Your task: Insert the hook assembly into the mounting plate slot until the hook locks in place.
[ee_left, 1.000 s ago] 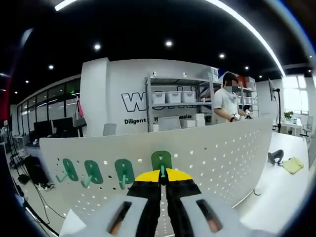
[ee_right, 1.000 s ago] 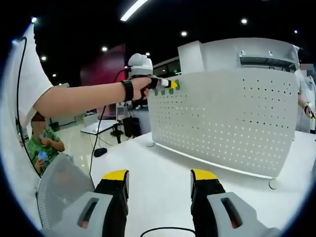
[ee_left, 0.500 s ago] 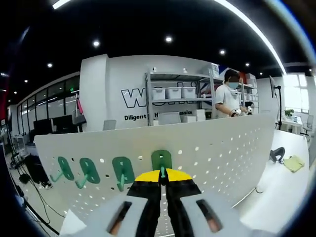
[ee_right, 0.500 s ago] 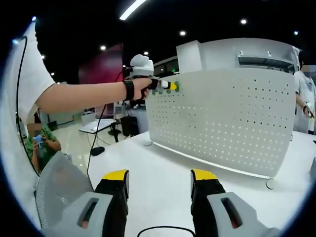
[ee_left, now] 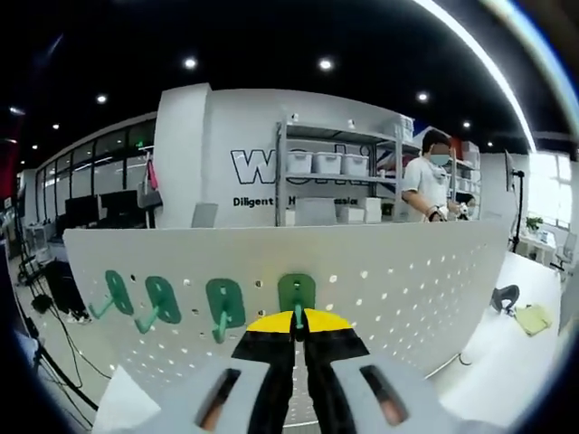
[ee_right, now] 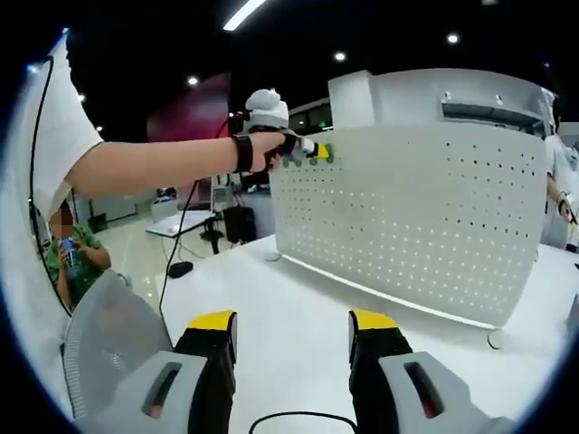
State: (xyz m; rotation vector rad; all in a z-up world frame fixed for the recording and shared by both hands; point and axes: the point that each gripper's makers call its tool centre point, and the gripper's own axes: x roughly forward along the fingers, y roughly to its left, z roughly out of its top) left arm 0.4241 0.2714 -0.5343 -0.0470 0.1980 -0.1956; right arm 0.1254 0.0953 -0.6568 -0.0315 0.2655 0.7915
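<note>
The green hook [ee_left: 296,296] sits with its oval back plate flat against the white pegboard [ee_left: 407,271], near the board's top edge, and its stem runs down between the yellow tips of the left gripper [ee_left: 298,327]. Those jaws are closed tight on the stem, so the hook is held, not yet released. Three more green hooks [ee_left: 163,303] hang in a row to one side of it, each already seated in the board, their prongs angled out and down.

Judging from this, the insertion looks nearly done: the back plate seems flush, but whether it has locked cannot be told, and letting go is left.

In the right gripper view, the pegboard [ee_right: 407,217] stands upright on a white table [ee_right: 289,316], and the left gripper [ee_right: 312,154], held in a hand [ee_right: 271,149], presses at its upper corner. The right gripper [ee_right: 291,336] hovers low over the table, well apart from the board, jaws spread and holding nothing.
</note>
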